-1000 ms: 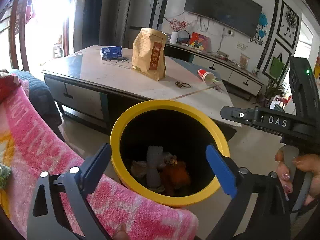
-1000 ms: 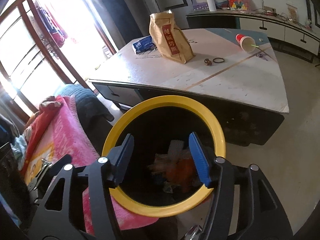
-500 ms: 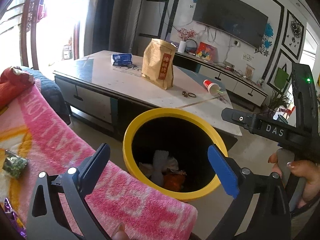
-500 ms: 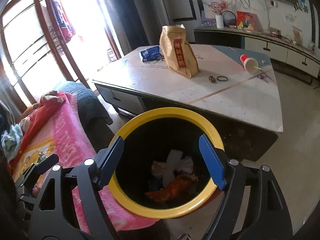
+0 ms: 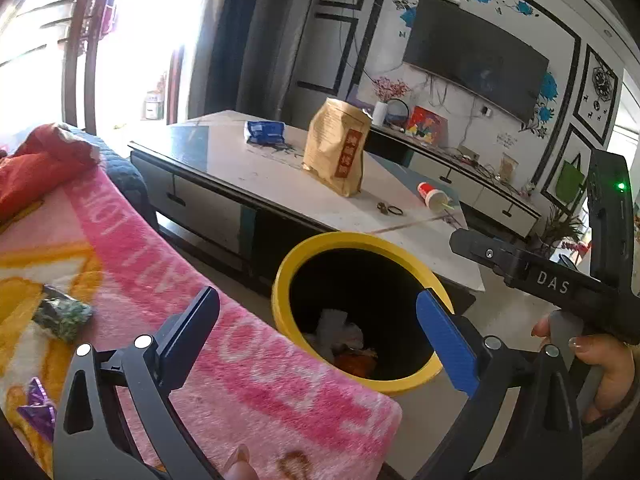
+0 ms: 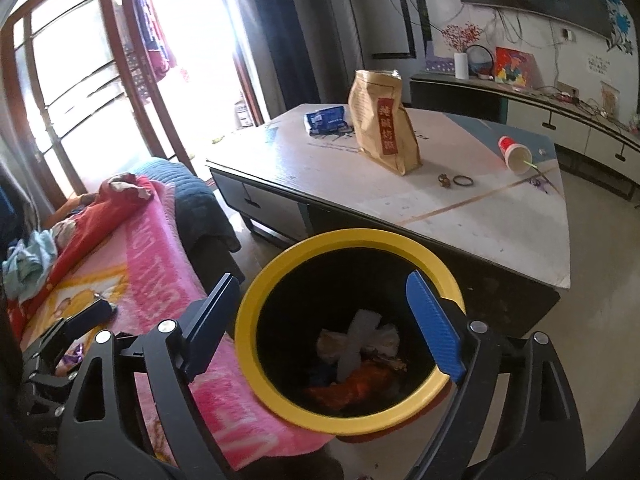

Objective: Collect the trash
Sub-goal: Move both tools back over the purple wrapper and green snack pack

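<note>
Currently both grippers hang over the yellow-rimmed trash bin point(image 6: 352, 328), which stands on the floor between the pink blanket point(image 5: 248, 364) and the low surface point(image 6: 440, 200), placed so either side can feed it. My right gripper point(image 6: 324, 320) has its jaws opening with nothing between them; the crumpled paper and orange wrapper point(image 6: 356, 384) lie at the bin's bottom. My left gripper point(image 5: 320, 332) is spread wide and empty, aimed across the blanket edge toward the bin. Trash not yet collected: a green wrapper point(image 5: 60, 316) and a purple wrapper point(image 5: 38, 408) on the blanket, near my left gripper. The red paper cup point(image 6: 514, 152) lies tipped on the surface, well apart. My judgement: the blanket wrappers come next, being nearest.
</note>
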The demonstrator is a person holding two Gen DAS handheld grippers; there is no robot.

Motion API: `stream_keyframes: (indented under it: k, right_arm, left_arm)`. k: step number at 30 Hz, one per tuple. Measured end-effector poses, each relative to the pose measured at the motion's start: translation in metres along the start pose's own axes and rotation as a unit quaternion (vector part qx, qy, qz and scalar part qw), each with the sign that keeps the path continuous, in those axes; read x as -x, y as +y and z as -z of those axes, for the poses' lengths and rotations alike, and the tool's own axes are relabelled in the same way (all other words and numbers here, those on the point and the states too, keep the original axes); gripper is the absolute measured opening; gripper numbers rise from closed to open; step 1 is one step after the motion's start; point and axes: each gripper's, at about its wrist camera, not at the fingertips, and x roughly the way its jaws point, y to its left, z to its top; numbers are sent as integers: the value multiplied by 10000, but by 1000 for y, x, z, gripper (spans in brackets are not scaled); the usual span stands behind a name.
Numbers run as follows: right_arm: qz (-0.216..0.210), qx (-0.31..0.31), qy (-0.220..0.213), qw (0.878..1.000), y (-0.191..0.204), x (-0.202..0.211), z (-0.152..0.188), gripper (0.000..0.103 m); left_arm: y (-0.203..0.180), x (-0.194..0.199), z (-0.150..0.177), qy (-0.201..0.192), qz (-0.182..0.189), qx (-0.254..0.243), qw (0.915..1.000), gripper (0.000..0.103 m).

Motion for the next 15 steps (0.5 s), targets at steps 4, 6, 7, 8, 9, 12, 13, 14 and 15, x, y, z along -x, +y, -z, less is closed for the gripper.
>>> stream_keyframes:
  k: [4,6,7,8,9,12,13,14,15]
  right_arm:
    - [-205,175,-42,9996,16,5,1,77]
    - [-318,243,-52,9992,23,7,1,77]
    - [-354,266,-55,9990,26,8,2,77]
    - [-407,305,-55,9987,30,8,2,77]
    - [-448,326,-57,9984,33,9,2,77]
    - [-633,409,-10,9972,44,8,4,77]
    - [-716,453,23,9964,49,6,5,77]
    - [-793,498,67,9956,55,4,6,77]
    - [-836,523,99,9951,58,3,6,77]
  left_arm:
    - [9,12,-1,-90,-121,72,9999,96]
    - [13,18,0,-133,-191,112,9997,96]
    - [17,22,1,-161,-267,136,9994,96]
    - [20,25,2,-181,-316,150,9992,96]
    - [24,28,3,-202,-376,166,9989,96]
    - [36,40,5,-278,-602,213,9976,96]
    - [41,44,6,-296,-664,251,9970,96]
    - [45,46,6,-313,-715,278,9966,96]
    - [50,51,8,-338,-809,308,9957,96]
